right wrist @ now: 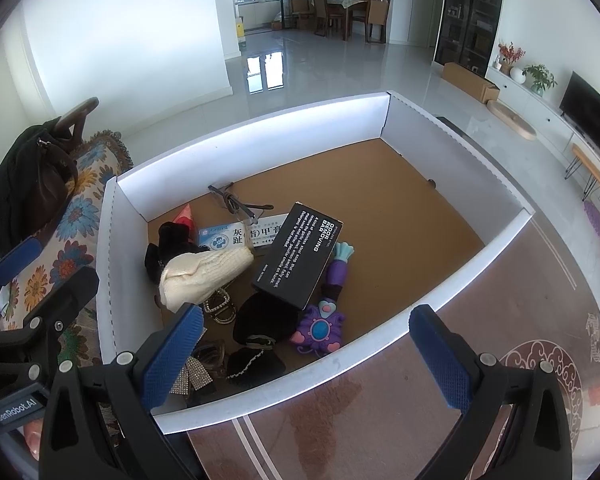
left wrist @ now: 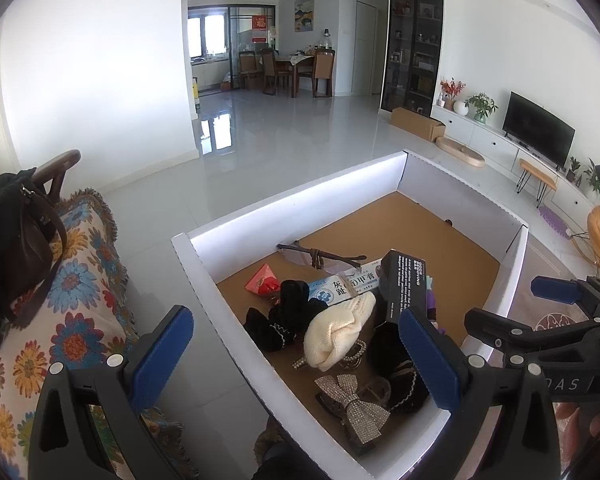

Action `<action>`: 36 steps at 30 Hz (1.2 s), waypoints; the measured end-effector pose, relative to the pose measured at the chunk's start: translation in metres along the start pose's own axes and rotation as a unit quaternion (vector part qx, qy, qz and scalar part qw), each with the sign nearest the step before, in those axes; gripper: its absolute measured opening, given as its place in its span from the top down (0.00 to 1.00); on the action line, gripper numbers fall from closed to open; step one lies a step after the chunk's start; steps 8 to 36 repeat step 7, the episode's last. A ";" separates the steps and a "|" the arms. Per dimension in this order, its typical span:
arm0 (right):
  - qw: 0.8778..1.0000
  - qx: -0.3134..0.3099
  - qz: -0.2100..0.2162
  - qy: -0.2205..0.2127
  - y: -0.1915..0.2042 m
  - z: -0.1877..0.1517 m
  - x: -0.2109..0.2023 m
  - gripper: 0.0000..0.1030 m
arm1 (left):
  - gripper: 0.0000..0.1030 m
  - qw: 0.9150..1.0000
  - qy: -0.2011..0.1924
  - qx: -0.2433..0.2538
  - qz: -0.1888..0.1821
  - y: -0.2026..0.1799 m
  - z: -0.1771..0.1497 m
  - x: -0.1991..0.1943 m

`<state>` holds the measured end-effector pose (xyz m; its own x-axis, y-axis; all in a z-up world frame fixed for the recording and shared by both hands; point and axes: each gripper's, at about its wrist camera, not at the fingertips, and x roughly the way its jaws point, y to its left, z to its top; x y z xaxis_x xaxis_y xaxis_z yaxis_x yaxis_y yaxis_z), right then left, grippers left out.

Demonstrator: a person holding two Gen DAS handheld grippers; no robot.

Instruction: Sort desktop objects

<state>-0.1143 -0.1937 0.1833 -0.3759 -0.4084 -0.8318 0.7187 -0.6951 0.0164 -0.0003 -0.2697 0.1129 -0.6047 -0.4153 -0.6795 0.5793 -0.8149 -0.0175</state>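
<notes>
Both tongs hover above the white-walled box, and both stand wide apart with nothing between them. The left tongs hang over the box's near-left corner; the right tongs sit at the near wall, blue pads splayed.

All the clutter is heaped at the left end of the brown box floor. The black carton lies tilted across the top, one end resting on the blue-and-white tube box, the other leaning over the purple toy. A cream knitted piece slumps against black velvet hair ties, with a rhinestone bow clip near the front wall. The glasses sit behind, and the red packet is tucked into the back-left.

My read: nothing is sorted yet, and this is the choosing moment. The black carton looks the sensible first pick, since it caps the pile. Best approach, I'd judge, is for the right tongs to come straight down across its narrow width, close squarely on the flat sides and lift vertically, so the tilted carton doesn't slide and drag the toy or the tube box. The soft knit and hair ties will squash and can wait; the glasses want a gentle pinch at the frame, not the lenses.
</notes>
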 end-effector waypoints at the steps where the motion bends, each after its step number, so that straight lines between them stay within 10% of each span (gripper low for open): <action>1: 1.000 0.000 0.000 0.000 0.000 0.000 0.000 0.00 | 0.00 1.000 0.000 0.000 0.000 0.000 0.000 0.000; 36: 1.000 0.003 0.001 -0.001 -0.002 -0.002 0.000 0.00 | 0.00 1.000 -0.003 -0.008 0.002 0.002 0.000 -0.001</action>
